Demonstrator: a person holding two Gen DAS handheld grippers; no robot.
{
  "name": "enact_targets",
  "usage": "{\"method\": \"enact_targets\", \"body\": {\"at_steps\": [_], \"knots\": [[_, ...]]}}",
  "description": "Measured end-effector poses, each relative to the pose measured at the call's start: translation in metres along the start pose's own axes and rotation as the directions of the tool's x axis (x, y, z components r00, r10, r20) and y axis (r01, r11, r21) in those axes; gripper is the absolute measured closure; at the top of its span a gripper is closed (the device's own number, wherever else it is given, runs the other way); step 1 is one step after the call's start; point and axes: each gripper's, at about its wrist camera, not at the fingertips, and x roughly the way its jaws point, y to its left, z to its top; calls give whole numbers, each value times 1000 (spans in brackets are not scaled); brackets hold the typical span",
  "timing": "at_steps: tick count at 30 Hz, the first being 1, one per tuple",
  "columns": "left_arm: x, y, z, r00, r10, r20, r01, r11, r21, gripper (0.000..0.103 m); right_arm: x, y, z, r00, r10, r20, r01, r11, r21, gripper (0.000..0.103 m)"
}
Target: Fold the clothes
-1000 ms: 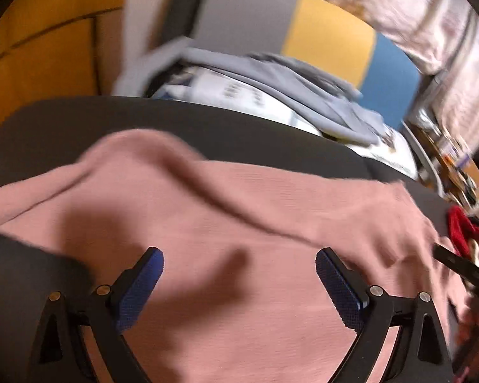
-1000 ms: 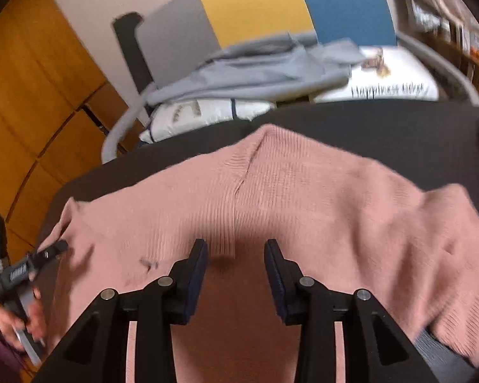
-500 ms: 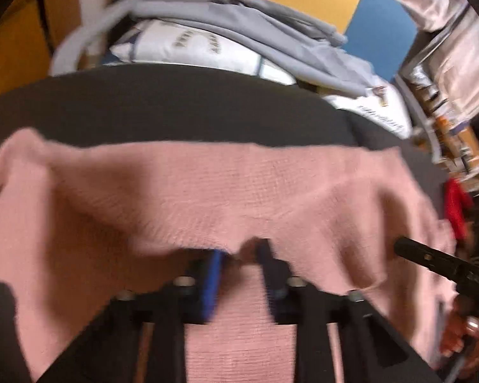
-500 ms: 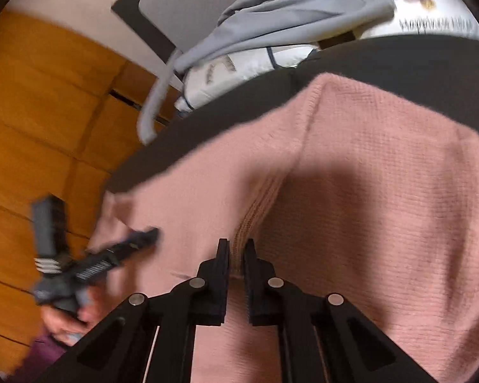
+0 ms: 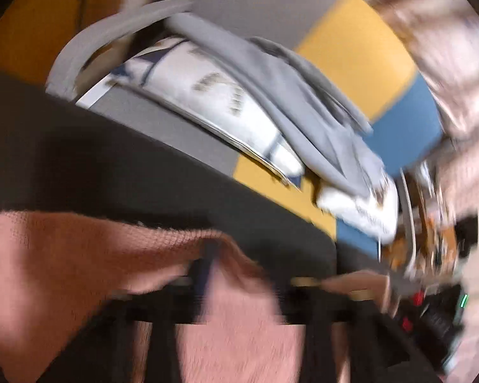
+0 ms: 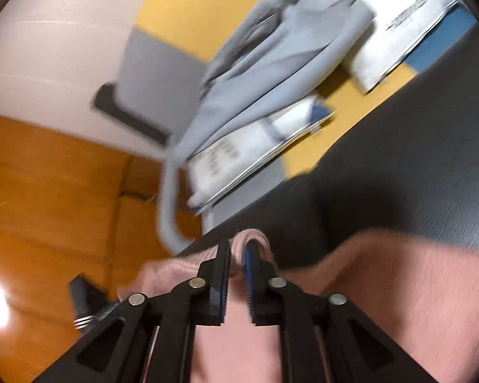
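Observation:
A pink knit sweater lies on the dark table, its edge bunched near the table's far edge. In the blurred left wrist view my left gripper is opening. Its jaws stand well apart, and a raised fold of the sweater drapes over the left one. My right gripper is also opening, but its jaws are still close together. A small loop of the sweater is pinched between their tips.
Beyond the table stands a grey, yellow and blue chair with a grey hoodie and white pillows on it. The floor is orange wood. Each view shows the other gripper low at its side.
Both grippers closed on the sweater, then swept it toward the table's far edge while rolling. The left jaws have since parted widely, the right only slightly.

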Motion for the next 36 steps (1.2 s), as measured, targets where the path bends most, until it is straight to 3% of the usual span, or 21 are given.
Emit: {"method": "enact_targets", "body": {"at_steps": [1,3,5,8,10,13,16,18,21,22,25,26,27,28,31,34,36], "knots": [[0,5,6,999,31,18,-31,999,-15,40,2,-3,4,999,-37,16,37,999,-6,74],[-6,13,9,997,56,51,-56,998,3,39,-2,-5,6,991,-128,38,129,991,-28,74],[-17,19,2,992,99,80,-106,990,93,31,-16,-5,1,981,-185,65,190,979,-79,74],[-34,36,-33,966,212,147,-247,927,282,28,-43,2,-33,959,-264,98,280,936,-215,74],[-43,58,-69,944,273,186,-325,865,382,28,-57,7,-65,930,-345,126,367,871,-327,74],[-59,83,-119,910,330,249,-411,794,448,27,-74,6,-117,851,-488,192,515,710,-480,74],[-87,108,-154,885,342,316,-455,780,429,17,-83,1,-153,782,-566,261,599,567,-565,74],[-94,120,-163,882,342,323,-456,790,409,15,-89,-3,-166,764,-567,309,622,517,-589,73],[-99,134,-164,896,332,294,-424,834,353,12,-92,-14,-158,746,-578,331,650,522,-552,67],[-100,135,-162,900,333,281,-418,843,339,12,-93,-17,-151,745,-585,320,654,546,-524,61],[-113,139,-156,901,341,266,-418,848,327,13,-96,-20,-136,745,-609,274,662,620,-421,61],[-120,142,-155,896,347,277,-427,844,326,13,-100,-15,-139,752,-604,263,655,645,-392,61],[-131,147,-155,882,356,310,-450,832,323,13,-104,-5,-150,779,-569,264,625,669,-402,61],[-143,154,-154,865,364,346,-474,819,323,13,-107,4,-162,803,-534,264,594,687,-419,61],[-183,184,-152,796,390,464,-564,757,331,13,-99,34,-214,846,-467,256,525,648,-553,61],[-218,232,-151,703,473,531,-686,646,334,13,-88,54,-266,897,-393,203,424,638,-643,61],[-236,271,-150,665,521,536,-733,591,336,13,-81,58,-292,914,-374,161,381,646,-662,61]]}}
